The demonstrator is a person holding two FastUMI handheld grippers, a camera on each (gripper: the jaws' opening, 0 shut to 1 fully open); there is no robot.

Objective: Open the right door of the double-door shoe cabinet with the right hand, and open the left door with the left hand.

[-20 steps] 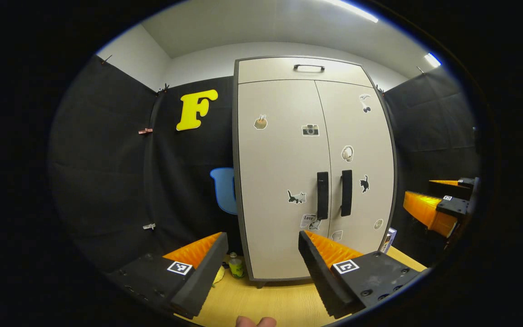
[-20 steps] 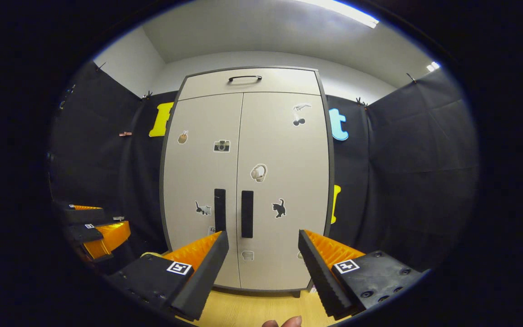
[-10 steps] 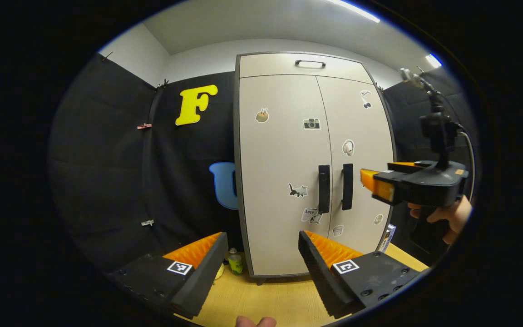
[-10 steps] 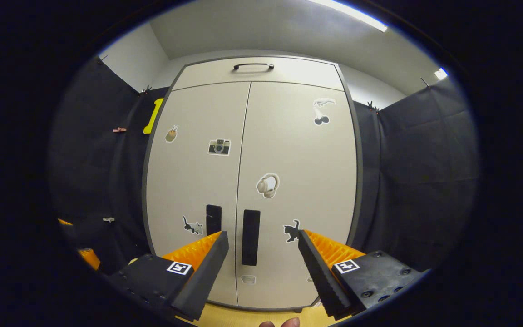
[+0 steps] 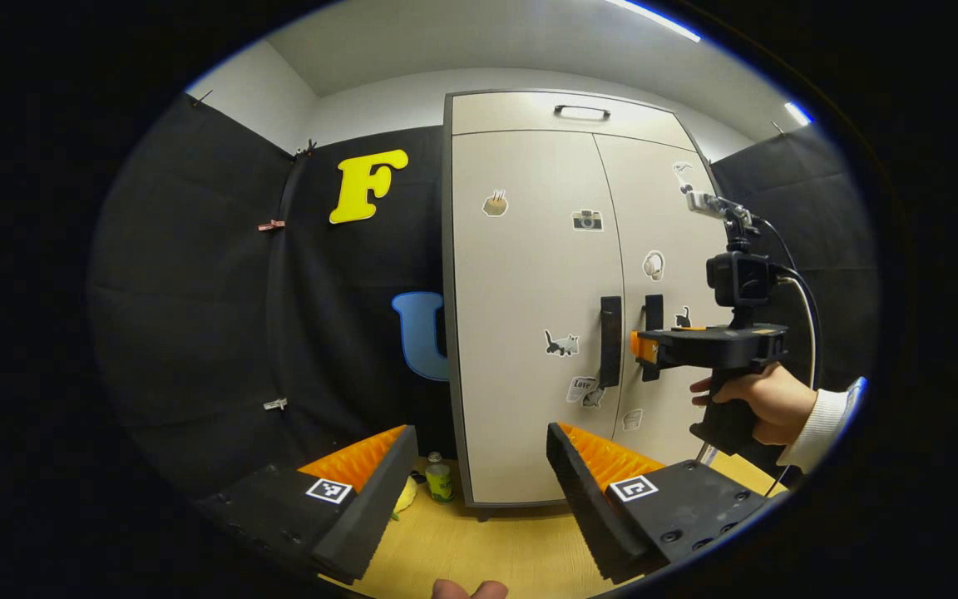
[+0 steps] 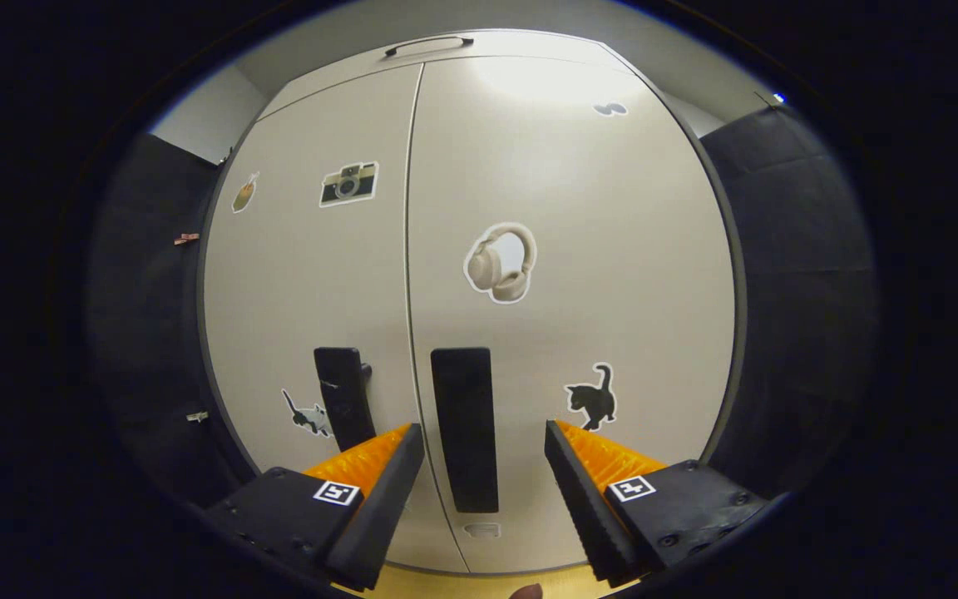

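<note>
At the back of the booth the shoe cabinet (image 5: 529, 333) stands upright with both doors closed, so neither is opened yet. The right gripper (image 6: 479, 466) is spread wide, empty, straddling the vertical right door handle (image 6: 464, 428), probably not touching. The left gripper (image 5: 479, 474) hangs back, open and empty.

Left gripper (image 5: 479, 491): black wedge fingers (image 5: 362, 507), orange ribbed backs, square black-and-white markers, screw heads. Right gripper (image 5: 637, 347): black pistol-grip body, camera mast at 12 o'clock, cable; white sleeve (image 5: 816, 428).
</note>
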